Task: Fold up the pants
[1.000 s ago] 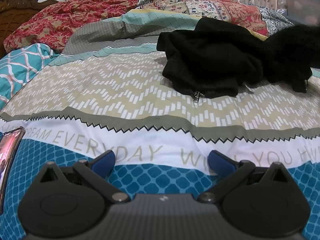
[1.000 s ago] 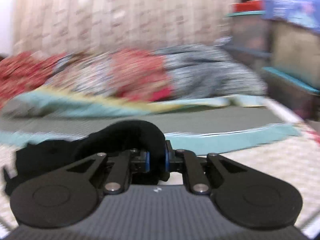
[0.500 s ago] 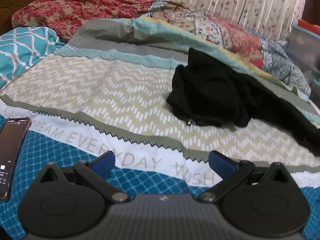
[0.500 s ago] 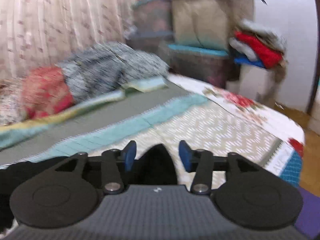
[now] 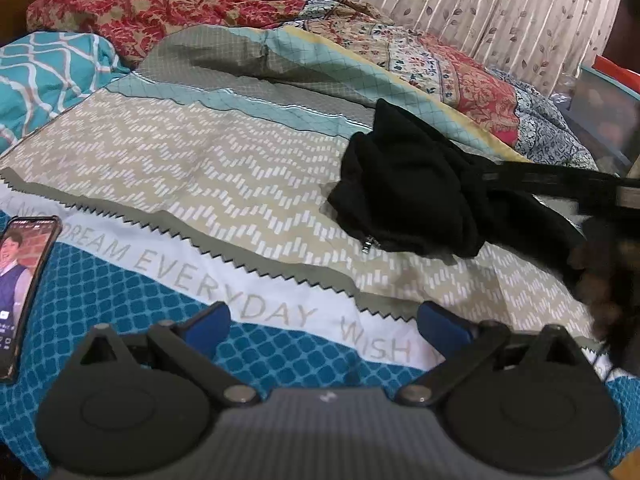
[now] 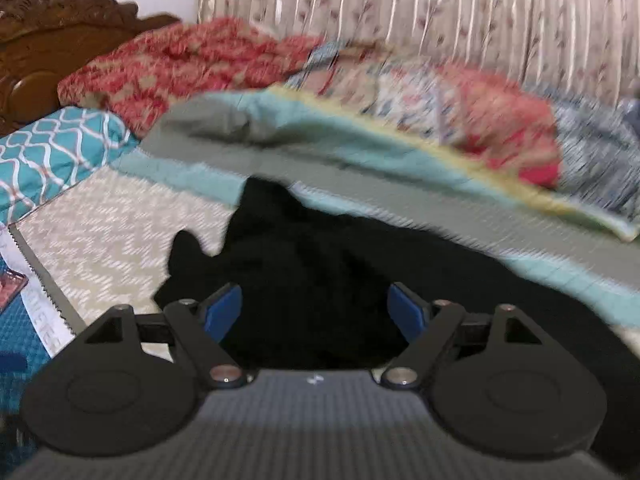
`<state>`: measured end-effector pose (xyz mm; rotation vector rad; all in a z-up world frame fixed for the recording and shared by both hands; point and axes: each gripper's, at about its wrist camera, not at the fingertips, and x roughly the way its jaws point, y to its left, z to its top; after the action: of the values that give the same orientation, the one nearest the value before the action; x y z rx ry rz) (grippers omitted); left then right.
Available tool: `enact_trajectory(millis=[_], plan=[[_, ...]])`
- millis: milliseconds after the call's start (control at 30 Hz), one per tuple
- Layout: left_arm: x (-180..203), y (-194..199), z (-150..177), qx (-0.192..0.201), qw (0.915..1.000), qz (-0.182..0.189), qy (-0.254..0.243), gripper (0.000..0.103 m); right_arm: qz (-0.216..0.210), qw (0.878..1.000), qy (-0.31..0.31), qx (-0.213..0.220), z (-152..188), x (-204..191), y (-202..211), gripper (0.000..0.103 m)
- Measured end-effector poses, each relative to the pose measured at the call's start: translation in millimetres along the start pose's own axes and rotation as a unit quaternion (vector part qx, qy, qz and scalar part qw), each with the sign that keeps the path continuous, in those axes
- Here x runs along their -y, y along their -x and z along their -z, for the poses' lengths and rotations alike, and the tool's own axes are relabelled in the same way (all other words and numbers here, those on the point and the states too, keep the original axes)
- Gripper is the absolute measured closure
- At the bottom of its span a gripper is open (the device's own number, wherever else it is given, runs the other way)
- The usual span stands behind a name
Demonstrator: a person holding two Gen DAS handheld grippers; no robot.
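Black pants (image 5: 416, 196) lie bunched on the bedsheet (image 5: 192, 168); left tongs (image 5: 324, 320) and right tongs (image 6: 316, 312) both gape, empty.

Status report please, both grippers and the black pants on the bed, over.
Left hand-held gripper open over the bedspread. Right hand-held gripper open, empty, over the black pants. Pants crumpled, unfolded. Phone lies far left.

Black pants (image 5: 416, 196). Bedsheet (image 5: 224, 168) beige zigzag, teal lattice, grey lettering. Red floral quilt (image 5: 160, 4). Blue-padded fingers (image 5: 208, 326). Cream leaf-print curtain (image 5: 500, 12).
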<state>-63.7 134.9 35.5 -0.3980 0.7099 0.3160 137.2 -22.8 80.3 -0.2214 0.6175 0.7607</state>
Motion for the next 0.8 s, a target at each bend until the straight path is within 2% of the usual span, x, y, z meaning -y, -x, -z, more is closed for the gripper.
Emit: enact_trajectory(millis=[67,100,200,233,267,300,333,400,500,600,667,800], plan=[[-7,4,0,0.001,1.0,-0.002,0.005,0.0,-0.029,1.0,0.006,-0.002,1,-15,-17,0.021],[-9,6,1,0.002,1.0,-0.003,0.008,0.0,-0.028,0.999,0.028,0.001,6,-31,-20,0.021],[-16,7,4,-0.003,0.9998,-0.009,0.016,0.0,0.014,0.996,0.083,-0.028,8,-63,-52,0.024],[-18,7,5,-0.005,0.9998,-0.01,0.019,0.0,0.027,0.995,0.09,-0.044,8,-67,-64,0.032],[-20,8,6,-0.006,0.9997,-0.011,0.022,0.0,0.037,0.993,0.095,-0.057,7,-67,-73,0.068],[-21,9,6,-0.006,0.9996,-0.01,0.025,0.0,0.038,0.993,0.088,-0.07,7,-62,-76,0.081],[-22,11,7,-0.004,0.9996,-0.008,0.026,0.0,0.034,0.994,0.066,-0.075,6,-52,-71,0.082],[-22,13,7,-0.001,0.9996,-0.006,0.026,0.0,0.008,0.998,0.026,-0.058,6,-37,-49,0.085],[-22,11,3,-0.003,0.9994,0.0,0.035,0.0,-0.028,0.999,-0.002,-0.028,4,-35,-6,0.086],[-18,9,1,-0.003,0.9992,0.007,0.038,0.0,-0.085,0.995,-0.056,-0.004,3,-15,45,0.087],[-11,9,0,-0.001,0.9995,0.01,0.029,0.0,-0.107,0.991,-0.078,0.03,4,-1,84,0.087],[4,7,-2,-0.007,0.9996,0.022,0.014,0.0,-0.066,0.982,-0.138,0.112,18,42,162,0.088]])
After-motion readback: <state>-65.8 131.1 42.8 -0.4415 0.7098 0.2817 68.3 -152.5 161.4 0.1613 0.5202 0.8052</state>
